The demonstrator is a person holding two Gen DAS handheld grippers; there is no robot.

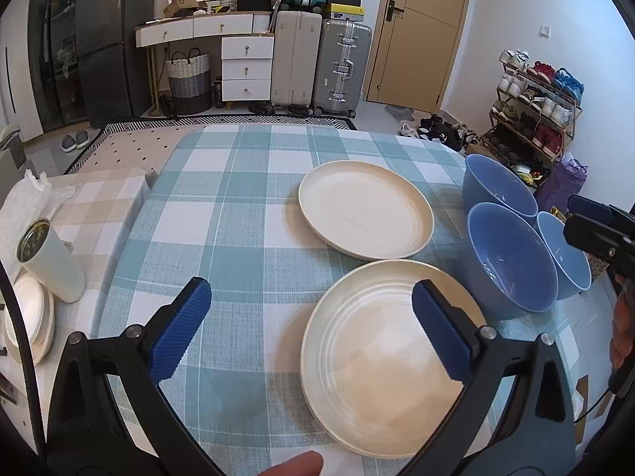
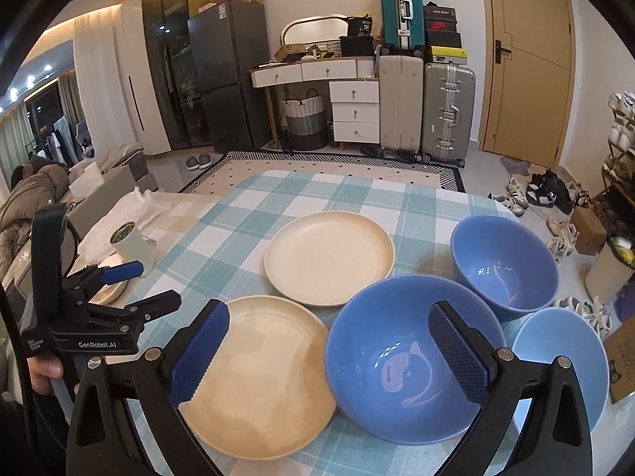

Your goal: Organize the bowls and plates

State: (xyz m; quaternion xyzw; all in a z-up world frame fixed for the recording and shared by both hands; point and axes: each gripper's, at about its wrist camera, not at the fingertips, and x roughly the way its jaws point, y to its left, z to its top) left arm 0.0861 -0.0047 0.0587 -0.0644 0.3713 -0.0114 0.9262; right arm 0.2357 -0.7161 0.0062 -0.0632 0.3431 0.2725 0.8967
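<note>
Two cream plates lie on the checked tablecloth: a near plate and a far plate. Three blue bowls stand to their right: a middle bowl, a far bowl and a right bowl. My left gripper is open and empty above the near plate's left part. My right gripper is open and empty above the middle bowl's left side.
A white cup and stacked white dishes sit on a beige checked cloth at the left. The table edge faces suitcases and a dresser. A shoe rack stands at the right.
</note>
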